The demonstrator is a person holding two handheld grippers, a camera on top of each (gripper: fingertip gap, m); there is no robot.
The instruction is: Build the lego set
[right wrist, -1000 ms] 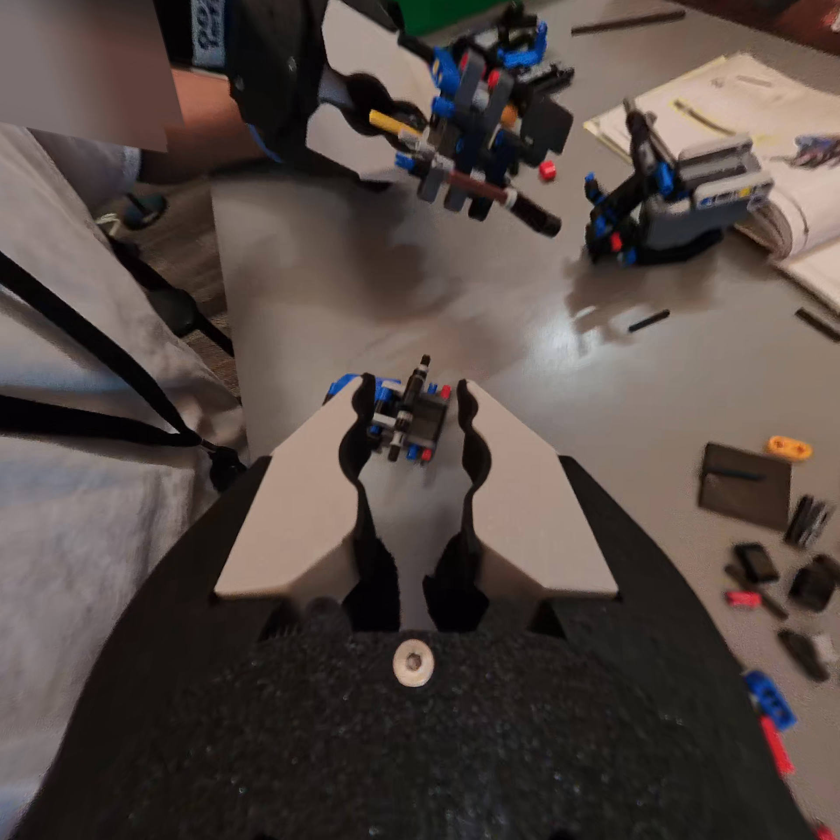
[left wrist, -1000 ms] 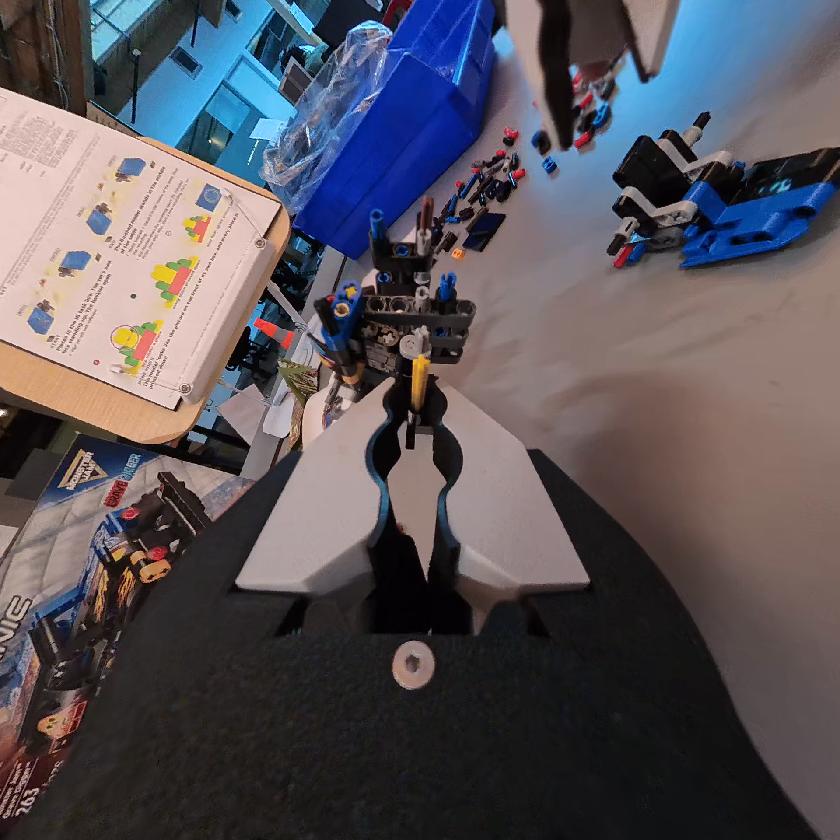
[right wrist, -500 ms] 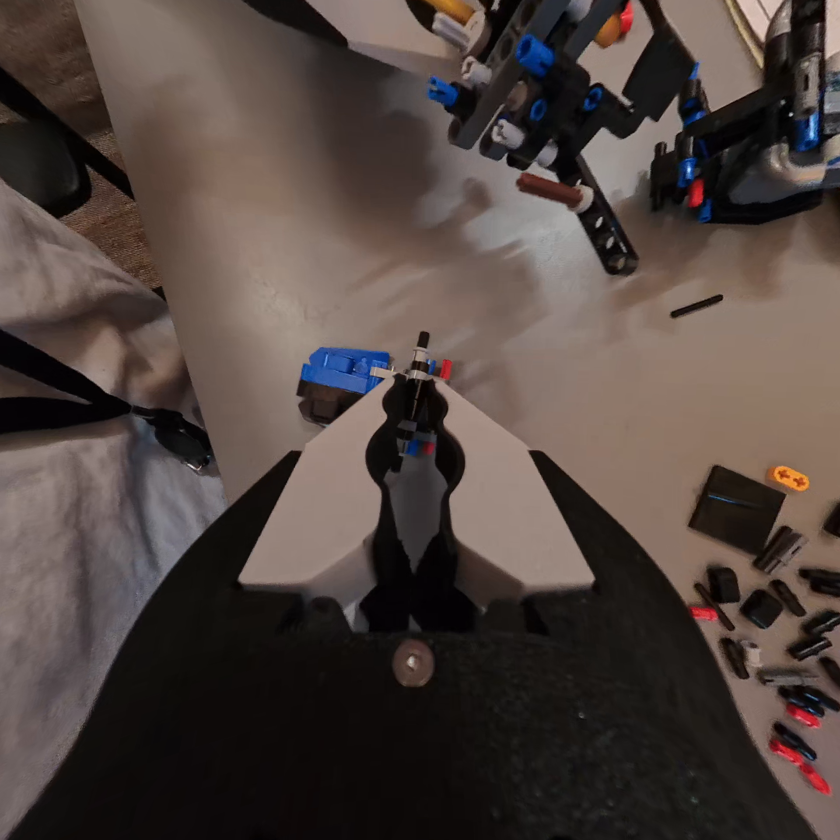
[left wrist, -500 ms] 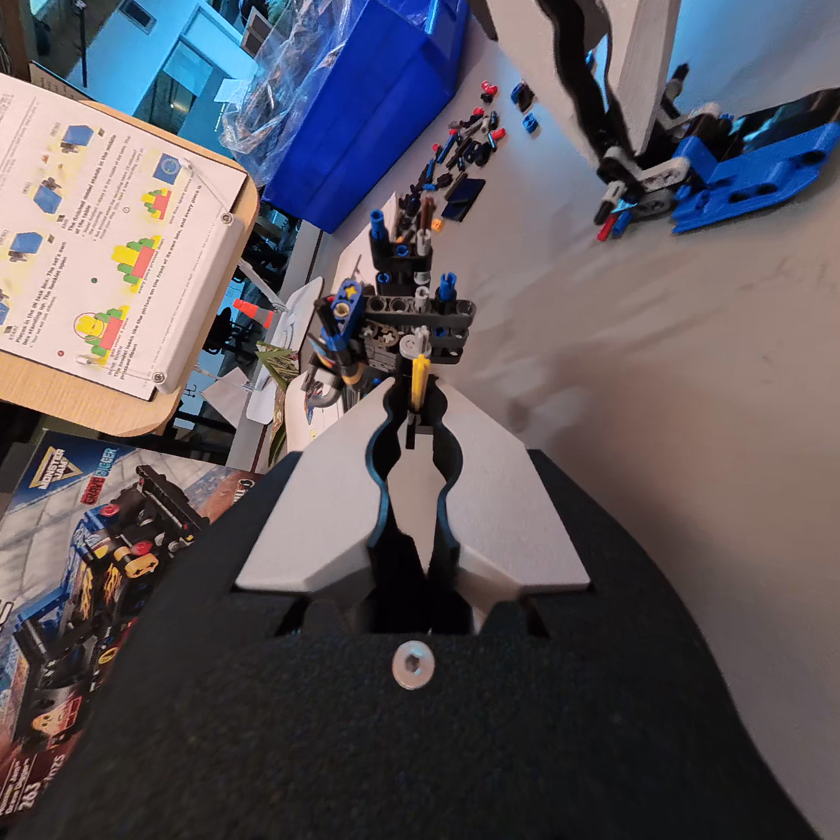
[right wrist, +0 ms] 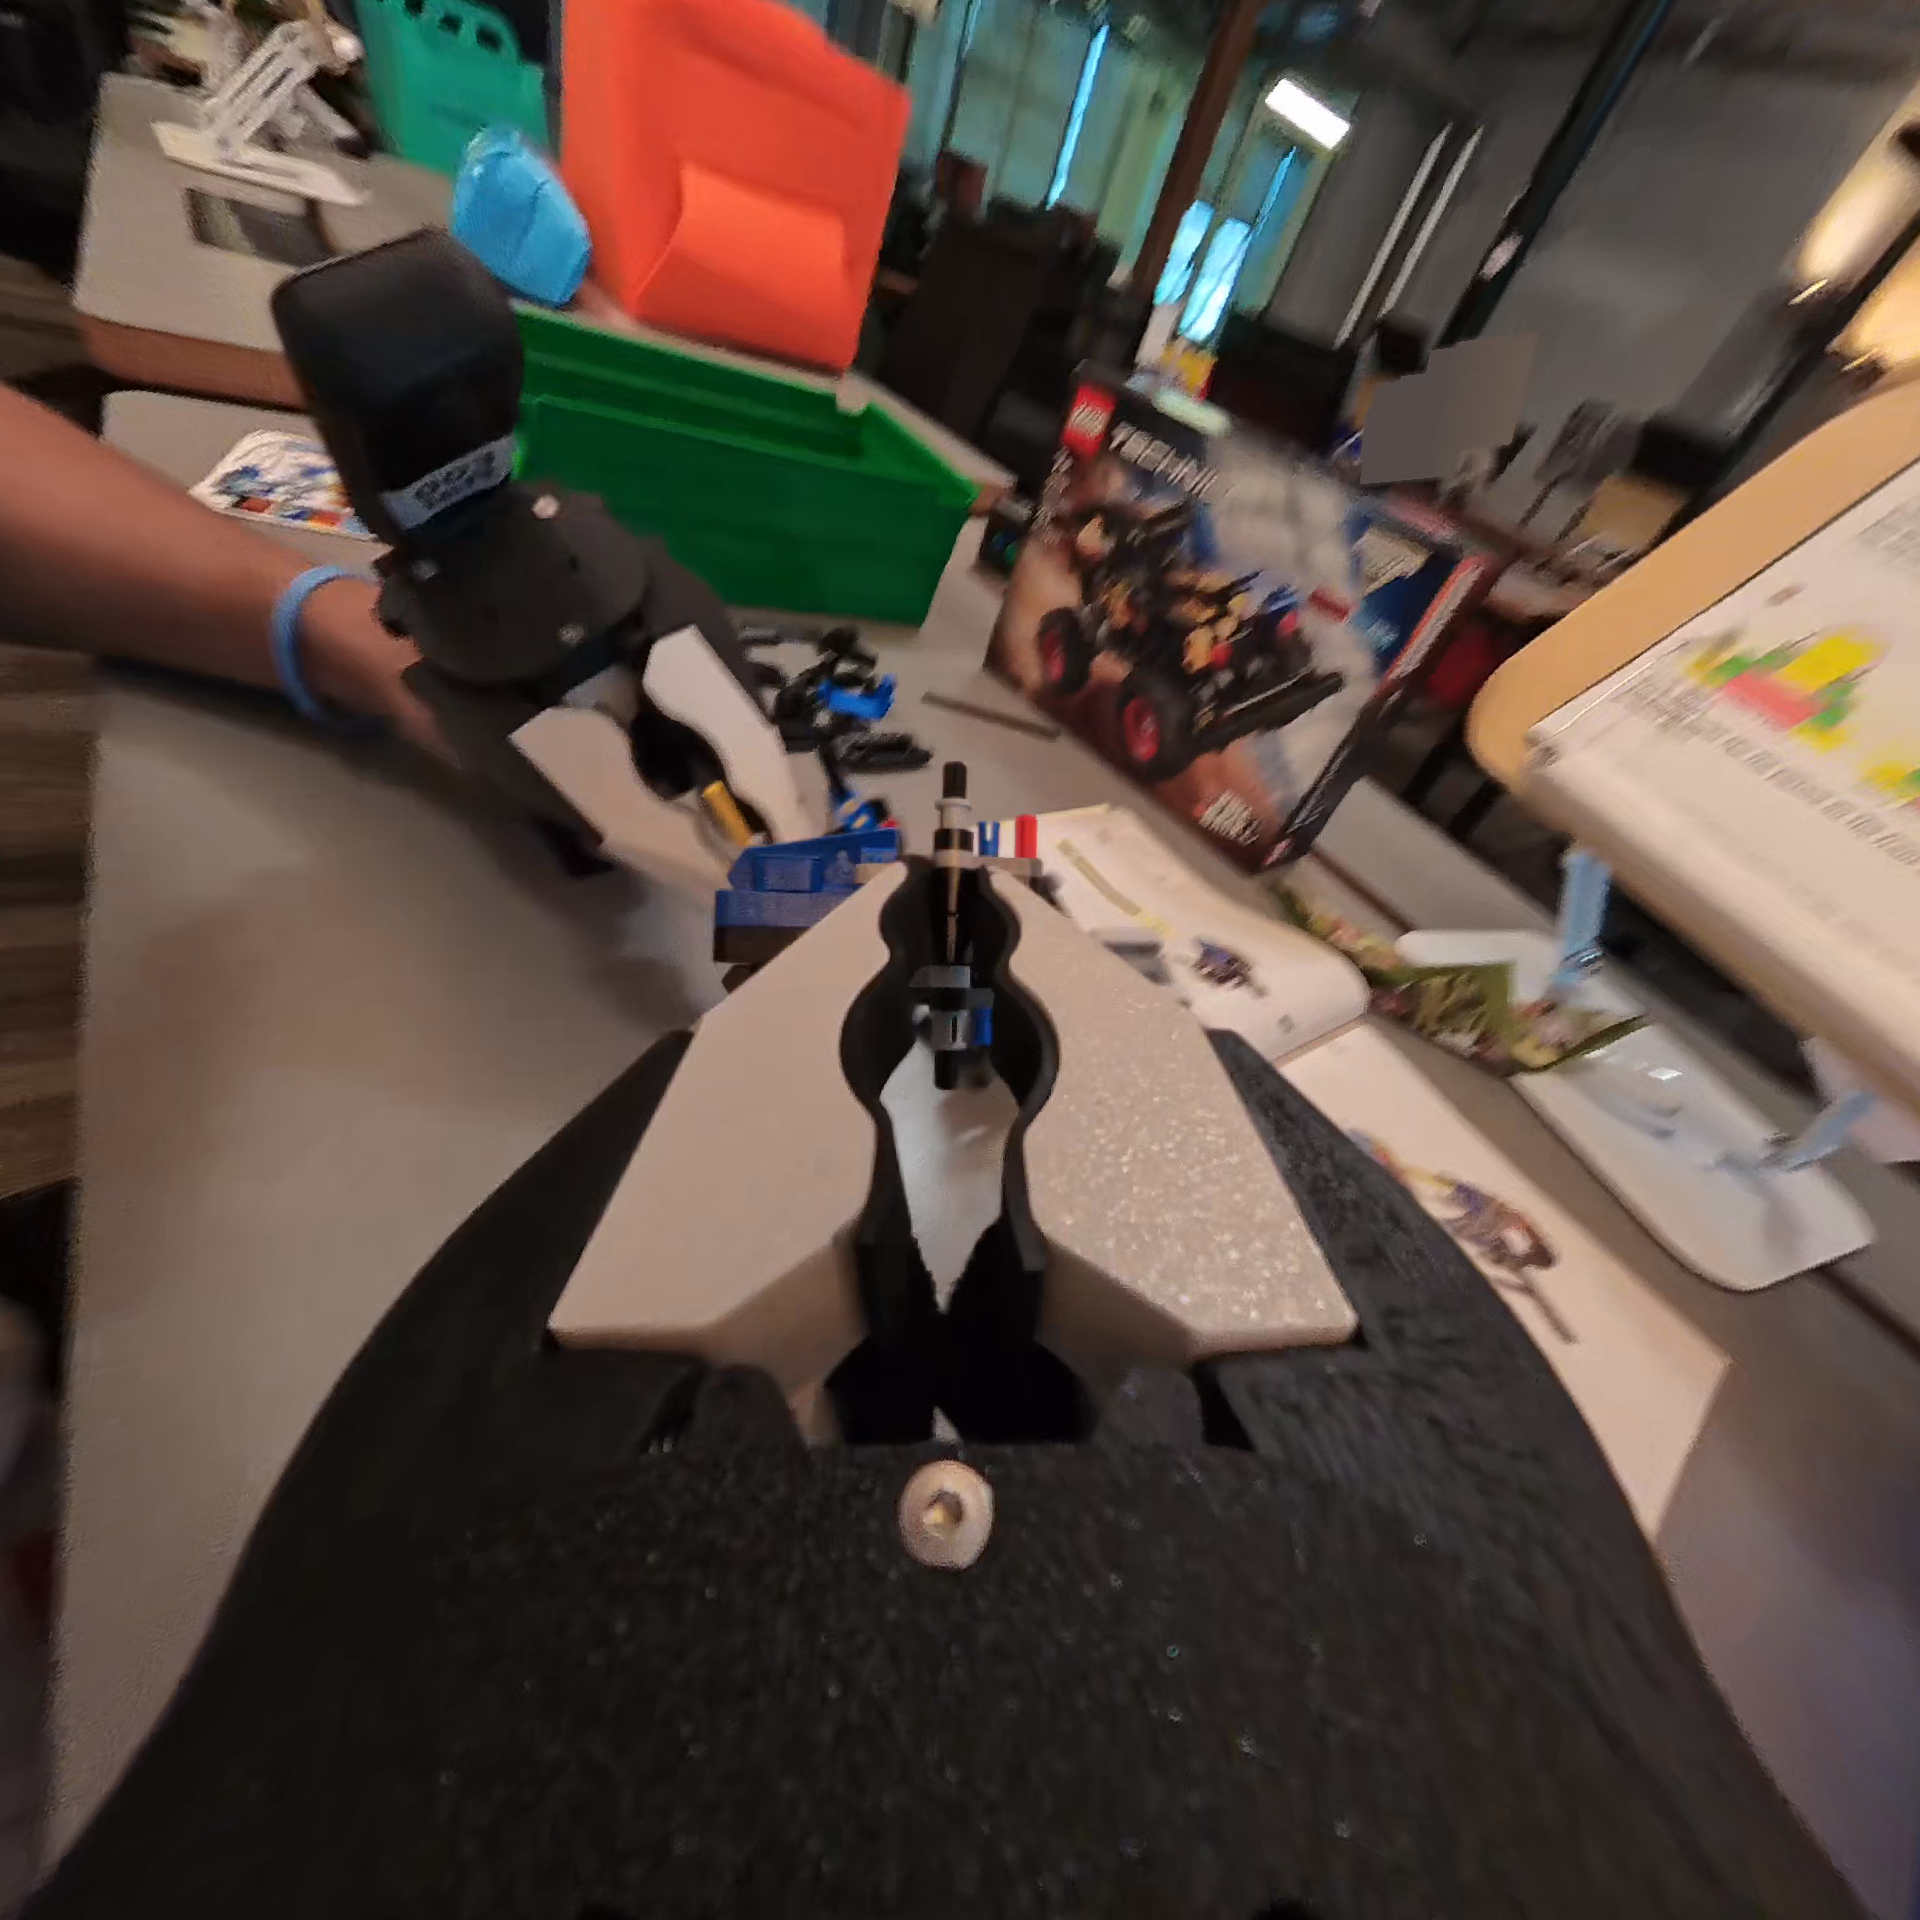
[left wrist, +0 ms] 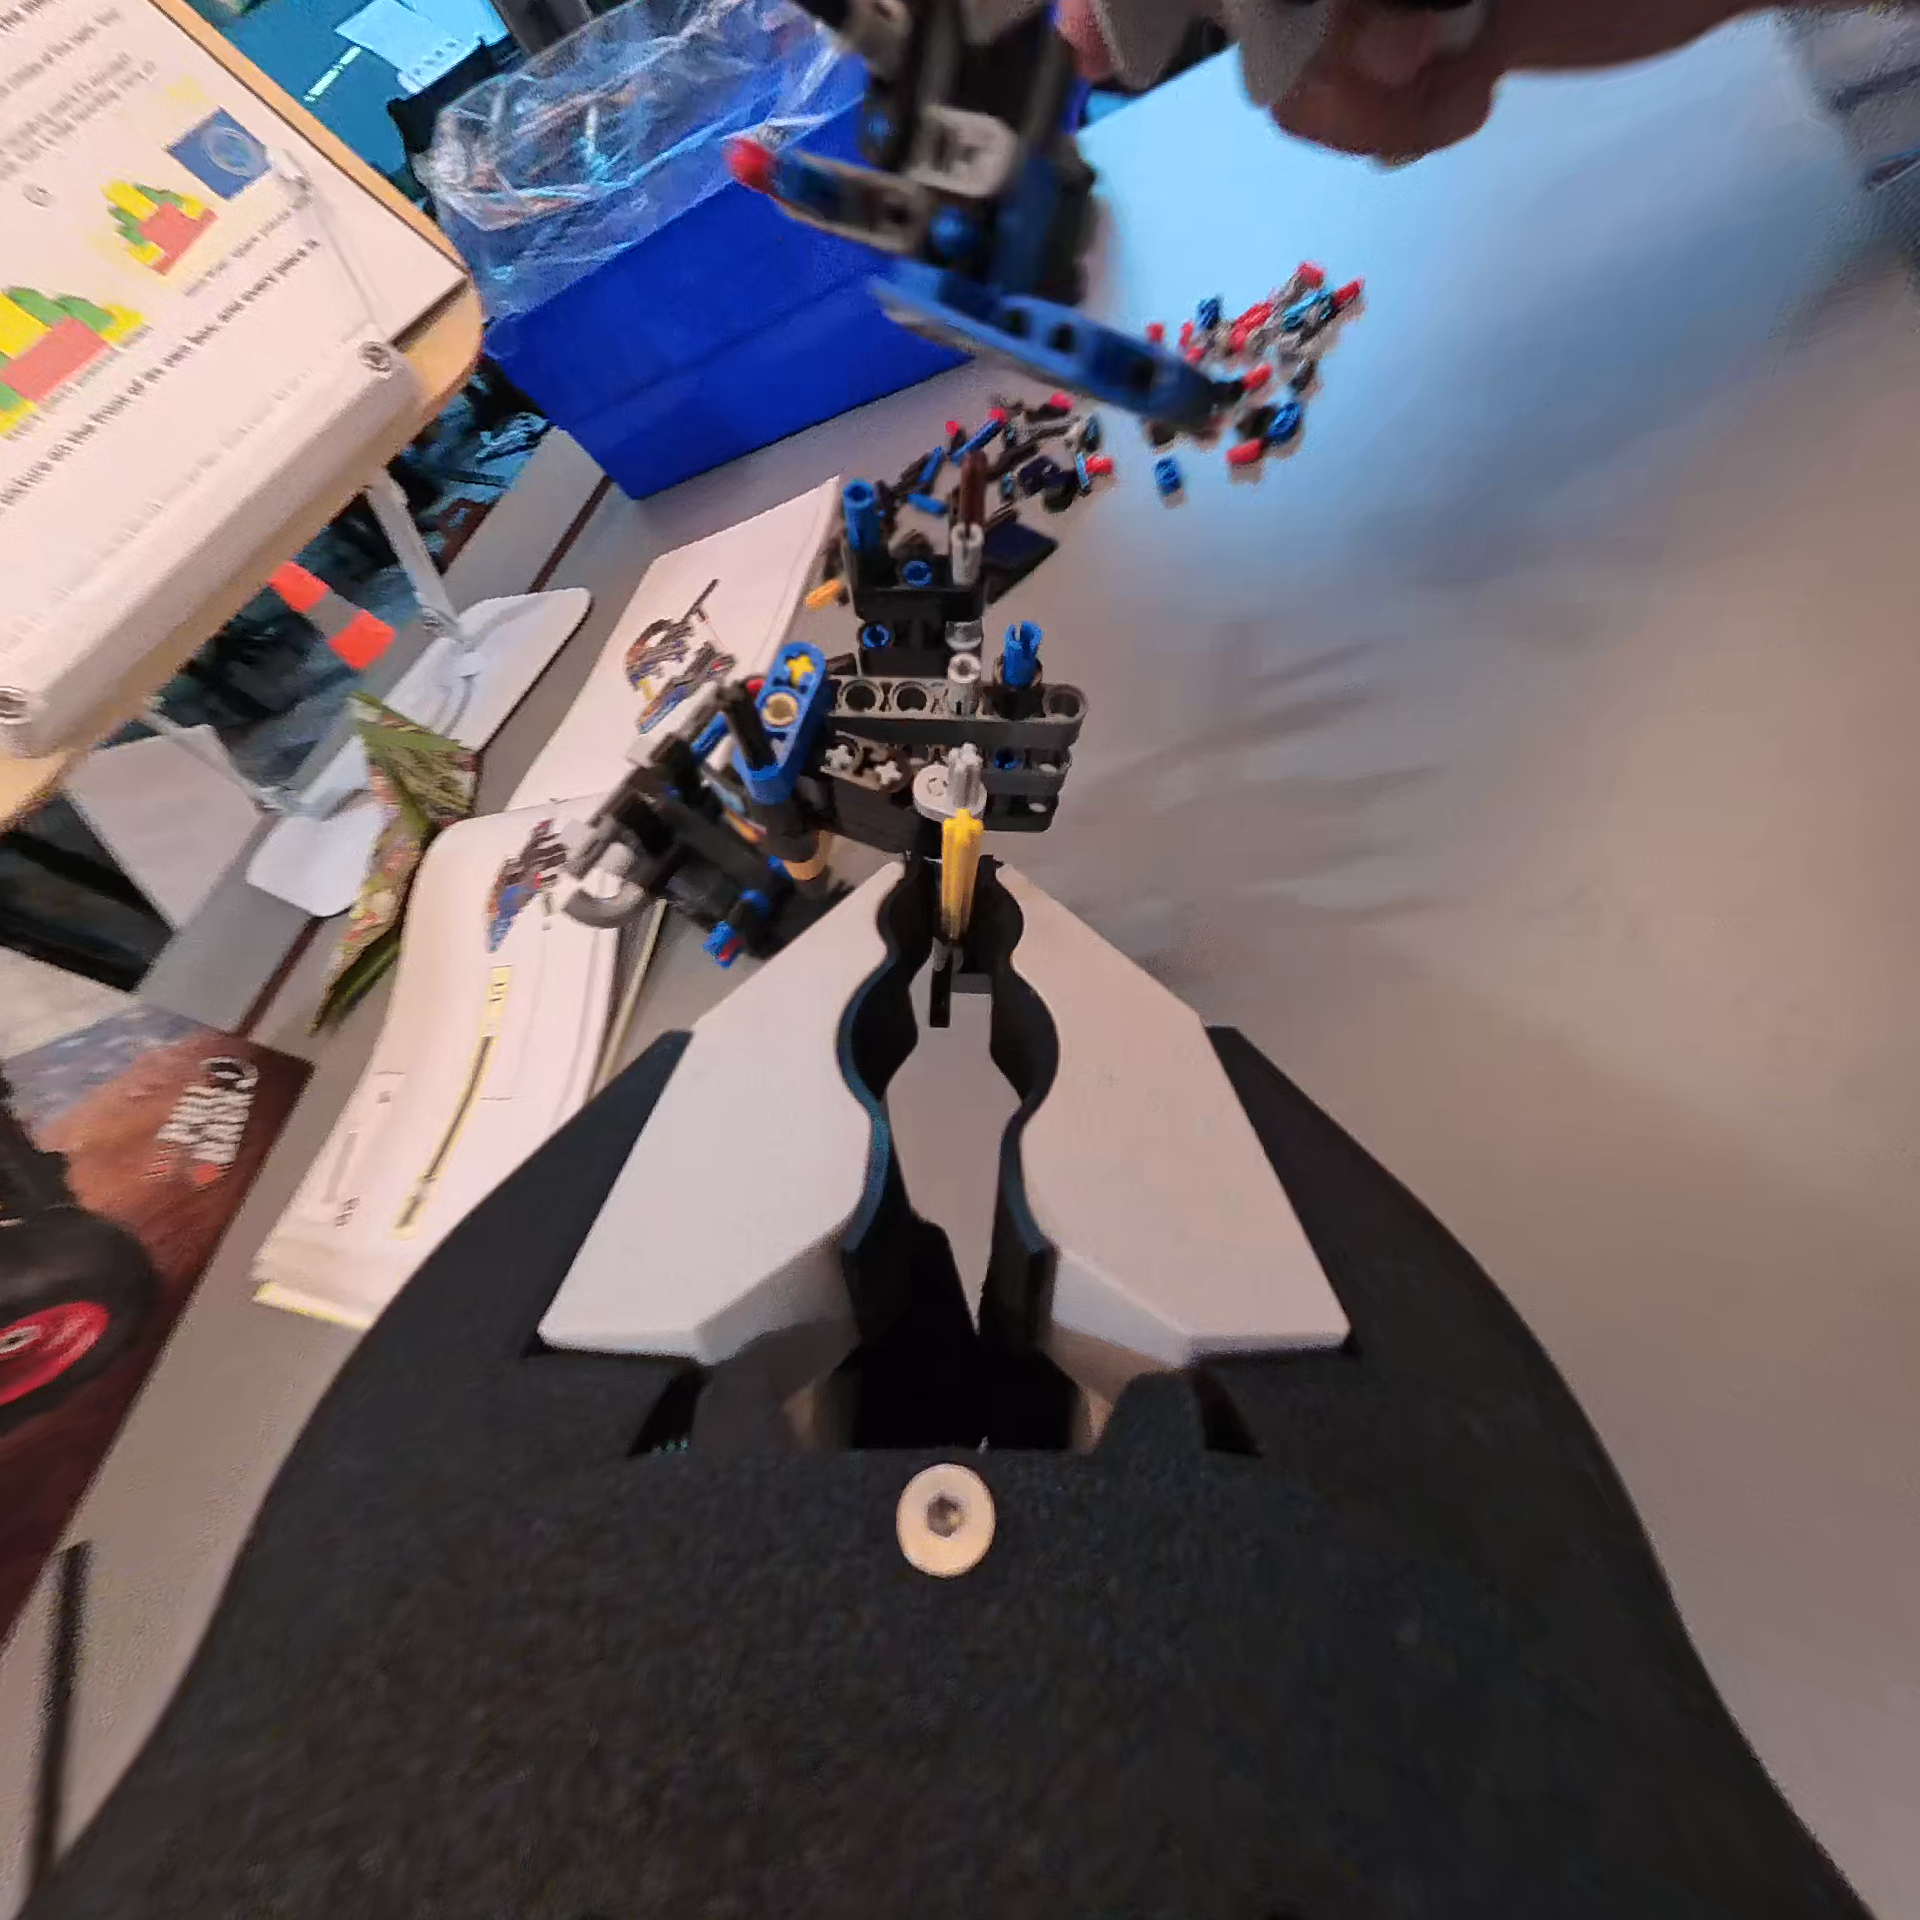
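My left gripper (left wrist: 951, 883) is shut on the yellow axle (left wrist: 958, 857) of a black, grey and blue Technic assembly (left wrist: 951, 727), held above the table. My right gripper (right wrist: 951, 883) is shut on a black axle of a smaller blue and black sub-assembly (right wrist: 800, 888), held in the air. That sub-assembly shows blurred at the top of the left wrist view (left wrist: 1029, 332), under a hand (left wrist: 1371, 73). The left gripper also shows in the right wrist view (right wrist: 675, 748), close to the left of the blue part.
A grey table (left wrist: 1507, 935) carries loose small parts (left wrist: 1226, 384), a blue bin (left wrist: 707, 322), open instruction booklets (left wrist: 499, 1060) with another sub-assembly (left wrist: 675, 852) on them, a green bin (right wrist: 727, 499) and the set's box (right wrist: 1195, 644). A poster board on a stand (left wrist: 187, 395) overhangs. My hands' fingertips stand some 12 cm from each other.
My right gripper has shut on the blue sub-assembly, lifted it off the table and swung it up towards the left gripper. The left gripper still holds its assembly and has tilted.
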